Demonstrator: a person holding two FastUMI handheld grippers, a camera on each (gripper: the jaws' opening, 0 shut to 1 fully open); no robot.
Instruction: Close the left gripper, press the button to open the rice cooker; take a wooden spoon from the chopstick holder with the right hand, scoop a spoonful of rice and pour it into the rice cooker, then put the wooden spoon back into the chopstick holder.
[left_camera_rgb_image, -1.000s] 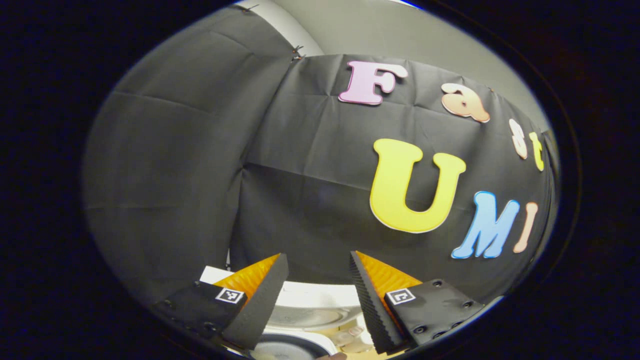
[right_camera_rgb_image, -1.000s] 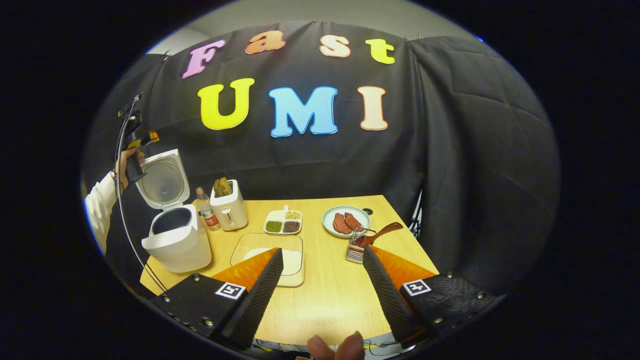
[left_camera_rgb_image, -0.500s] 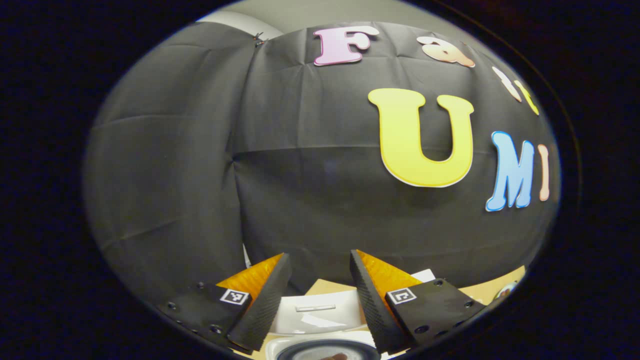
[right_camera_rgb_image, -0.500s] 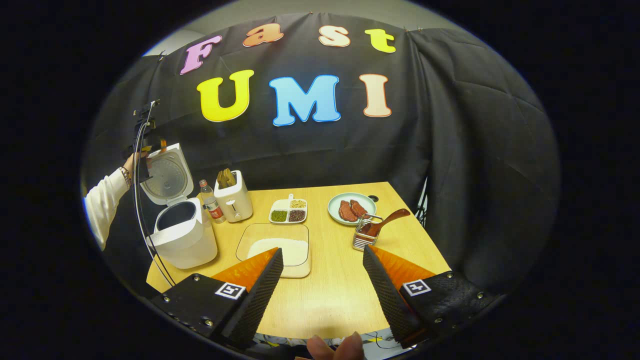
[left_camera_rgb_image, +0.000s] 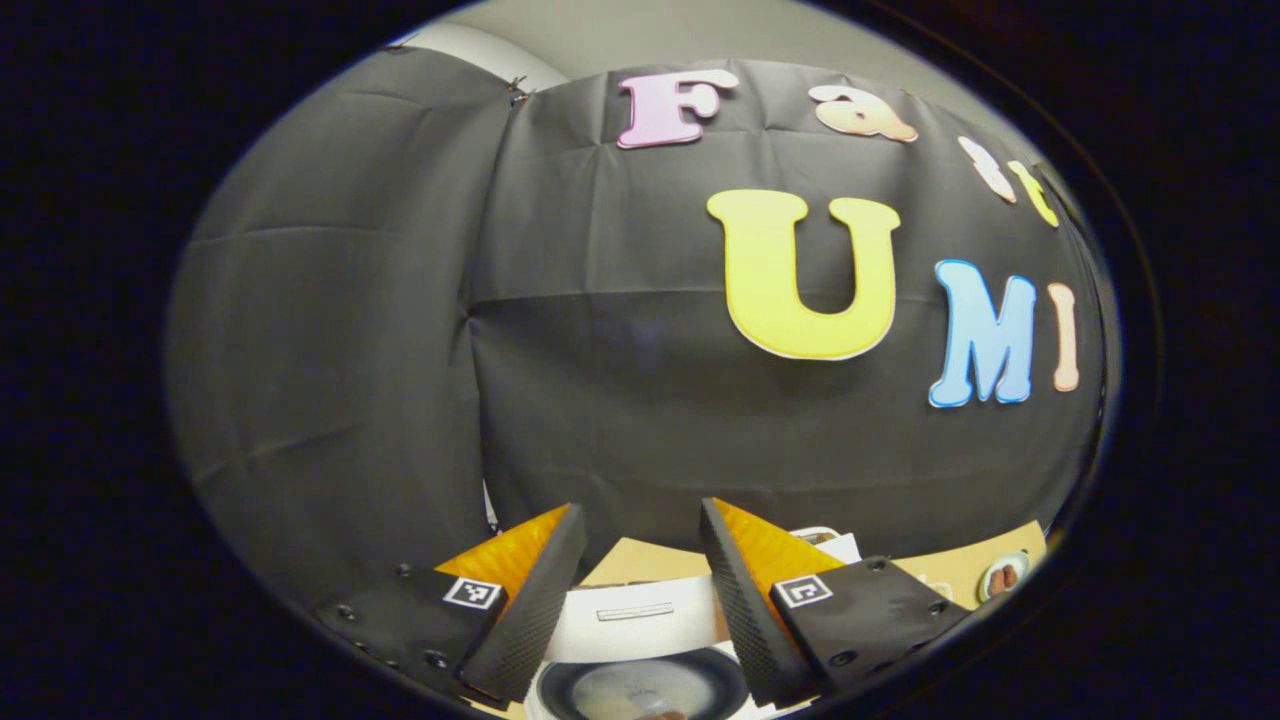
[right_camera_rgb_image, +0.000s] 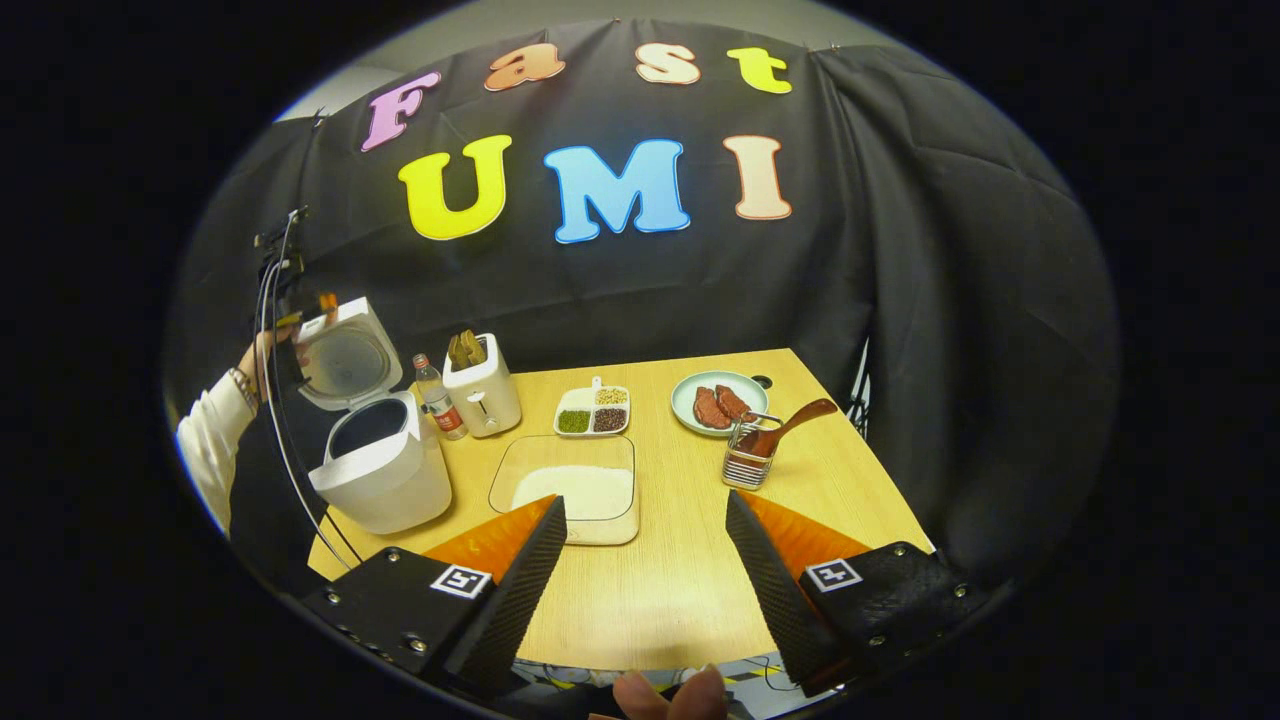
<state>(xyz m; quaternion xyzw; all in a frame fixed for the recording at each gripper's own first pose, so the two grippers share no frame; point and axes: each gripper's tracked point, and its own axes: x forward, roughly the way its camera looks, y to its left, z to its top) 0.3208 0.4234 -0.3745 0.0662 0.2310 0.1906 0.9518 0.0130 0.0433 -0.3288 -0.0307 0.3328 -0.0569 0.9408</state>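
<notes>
The white rice cooker (right_camera_rgb_image: 385, 480) stands open at the table's left, its lid (right_camera_rgb_image: 345, 355) tipped up and back. A hand holds my left gripper (right_camera_rgb_image: 288, 300) just behind the lid's top edge. In the left gripper view, my left gripper (left_camera_rgb_image: 640, 508) is open above the lid (left_camera_rgb_image: 635, 615) and the inner pot (left_camera_rgb_image: 640, 690). The wooden spoon (right_camera_rgb_image: 792, 422) leans in the wire chopstick holder (right_camera_rgb_image: 748, 464) at the right. A clear tray of rice (right_camera_rgb_image: 578, 490) lies mid-table. My right gripper (right_camera_rgb_image: 645, 498) hangs open over the table's near edge, holding nothing.
A small bottle (right_camera_rgb_image: 436, 384) and a white toaster (right_camera_rgb_image: 484, 388) stand behind the cooker. A three-part dish of beans (right_camera_rgb_image: 592, 410) and a plate of meat (right_camera_rgb_image: 722, 402) sit at the back. A cable (right_camera_rgb_image: 285, 450) hangs from the left gripper. Black cloth walls close in.
The left gripper has tilted down and shifted, so the lid and pot show more between its fingers. The right gripper has drifted a little, and the table sits higher and further right in its view.
</notes>
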